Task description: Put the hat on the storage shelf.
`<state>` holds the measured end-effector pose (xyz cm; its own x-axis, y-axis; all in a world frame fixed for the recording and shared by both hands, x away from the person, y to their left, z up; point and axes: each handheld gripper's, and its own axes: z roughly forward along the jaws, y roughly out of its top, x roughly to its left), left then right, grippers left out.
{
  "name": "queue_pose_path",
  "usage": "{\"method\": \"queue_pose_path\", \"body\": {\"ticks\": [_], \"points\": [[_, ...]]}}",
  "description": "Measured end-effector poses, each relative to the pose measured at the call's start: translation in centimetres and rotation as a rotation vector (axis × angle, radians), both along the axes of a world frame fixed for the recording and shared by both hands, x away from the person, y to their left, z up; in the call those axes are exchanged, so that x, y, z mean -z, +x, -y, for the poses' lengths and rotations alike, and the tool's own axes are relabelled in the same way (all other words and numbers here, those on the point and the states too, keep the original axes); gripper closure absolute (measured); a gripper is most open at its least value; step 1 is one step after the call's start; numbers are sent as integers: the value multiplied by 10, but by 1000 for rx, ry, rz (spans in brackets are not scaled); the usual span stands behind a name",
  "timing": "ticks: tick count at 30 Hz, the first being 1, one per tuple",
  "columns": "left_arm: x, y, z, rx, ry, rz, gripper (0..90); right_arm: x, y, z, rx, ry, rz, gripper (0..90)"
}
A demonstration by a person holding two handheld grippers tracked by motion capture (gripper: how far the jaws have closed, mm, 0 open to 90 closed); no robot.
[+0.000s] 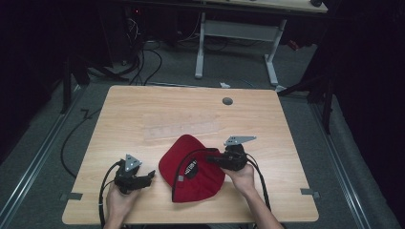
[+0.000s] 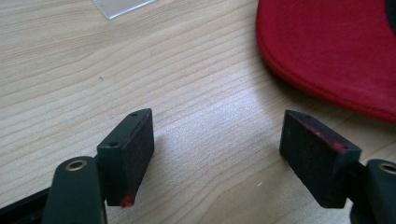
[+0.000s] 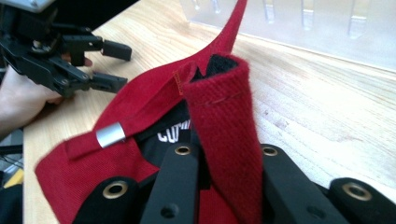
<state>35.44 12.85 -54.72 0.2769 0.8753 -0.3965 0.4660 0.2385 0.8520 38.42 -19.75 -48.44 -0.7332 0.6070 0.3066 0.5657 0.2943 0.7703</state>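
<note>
Cap [image 3: 219, 140] fabric sits pinched in right tool [image 3: 224, 186].

The cap [image 1: 191, 169] was red with a black lining, white lettering and a silver strap buckle [image 3: 110, 135]; the desk [image 1: 143, 109] was light woodgrain; both grippers were black.
</note>
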Motion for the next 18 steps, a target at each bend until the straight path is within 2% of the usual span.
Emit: {"method": "queue_pose_path", "body": {"ticks": [3,6,15,18], "points": [[0,0,0,-1,-1,0,265,-4,-2,3,11,7,1,851],[0,0,0,-3,-1,0,265,-13,-7,8,19,28,25,851],[0,0,2,-23,1,-1,267,-31,-15,17,43,36,60,851],[-1,-1,4,-9,-10,-1,280,-38,-16,18,49,39,68,851]]}}
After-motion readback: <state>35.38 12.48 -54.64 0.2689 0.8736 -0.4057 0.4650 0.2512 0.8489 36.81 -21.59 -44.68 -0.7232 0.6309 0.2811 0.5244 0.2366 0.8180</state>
